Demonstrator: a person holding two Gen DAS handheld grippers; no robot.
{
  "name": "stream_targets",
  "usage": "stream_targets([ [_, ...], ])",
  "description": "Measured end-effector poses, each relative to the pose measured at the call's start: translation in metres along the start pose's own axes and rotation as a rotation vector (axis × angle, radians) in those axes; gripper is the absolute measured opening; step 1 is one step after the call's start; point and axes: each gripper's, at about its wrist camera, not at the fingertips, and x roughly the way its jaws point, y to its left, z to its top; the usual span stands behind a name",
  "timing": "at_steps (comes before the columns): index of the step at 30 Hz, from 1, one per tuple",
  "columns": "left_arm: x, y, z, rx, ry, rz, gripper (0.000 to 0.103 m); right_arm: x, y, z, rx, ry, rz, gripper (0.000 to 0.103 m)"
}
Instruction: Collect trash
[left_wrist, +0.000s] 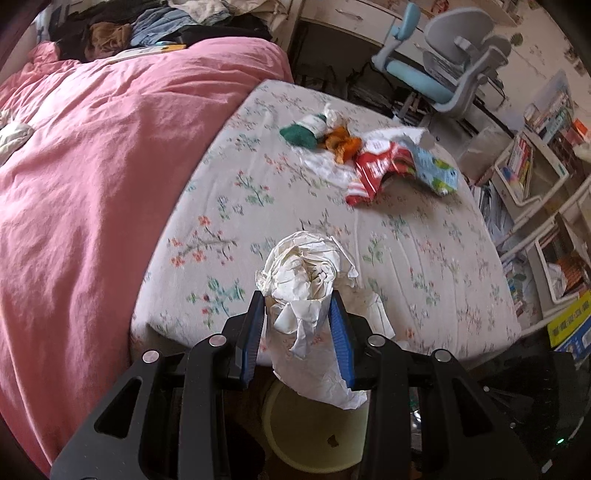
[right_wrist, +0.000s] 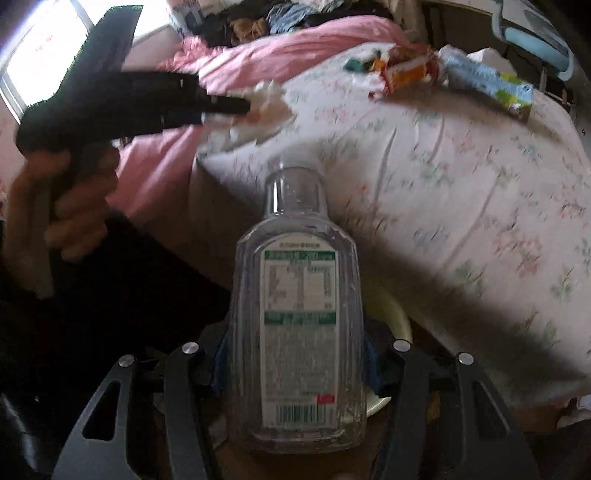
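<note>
Trash being carried binward: left claw (left_wrist: 298, 332) is gripping crumpled paper (left_wrist: 306, 280) w/ bin (left_wrist: 295, 435) right below; right claw (right_wrist: 295, 363) is clamping clear bottle (right_wrist: 297, 317), cream bin rim just behind it.

My bottle (right_wrist: 299, 314) hides the pale bin (right_wrist: 391, 317) beneath; its label print is blurred, perhaps a nutrition panel.
</note>
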Motion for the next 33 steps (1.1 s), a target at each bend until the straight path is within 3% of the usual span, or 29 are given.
stream_targets([
  [4, 0.003, -0.011, -0.016, 0.040, 0.030, 0.004, 0.034, 0.016, 0.004, -0.001, -0.042, 0.055, -0.025, 0.055],
  [7, 0.007, -0.020, -0.031, 0.077, 0.060, 0.019, 0.034, 0.017, -0.004, 0.001, -0.019, 0.039, -0.035, 0.059],
  [12, 0.013, -0.032, -0.051, 0.129, 0.116, 0.025, 0.034, -0.015, -0.031, 0.011, 0.107, -0.151, -0.057, 0.070],
  [15, 0.020, -0.044, -0.065, 0.203, 0.180, 0.017, 0.036, -0.028, -0.041, 0.014, 0.158, -0.246, -0.081, 0.071],
  [19, 0.031, -0.068, -0.082, 0.347, 0.251, 0.036, 0.047, -0.037, -0.047, 0.017, 0.188, -0.330, -0.129, 0.074],
  [23, 0.025, -0.070, -0.081, 0.362, 0.198, 0.064, 0.059, -0.049, -0.049, 0.012, 0.207, -0.387, -0.183, 0.077],
  [29, -0.005, -0.034, -0.056, 0.155, 0.011, 0.044, 0.074, -0.058, -0.047, 0.006, 0.223, -0.421, -0.234, 0.081],
  [33, -0.016, -0.015, -0.043, 0.051, -0.052, 0.040, 0.075, -0.057, -0.041, 0.006, 0.194, -0.421, -0.256, 0.081],
])
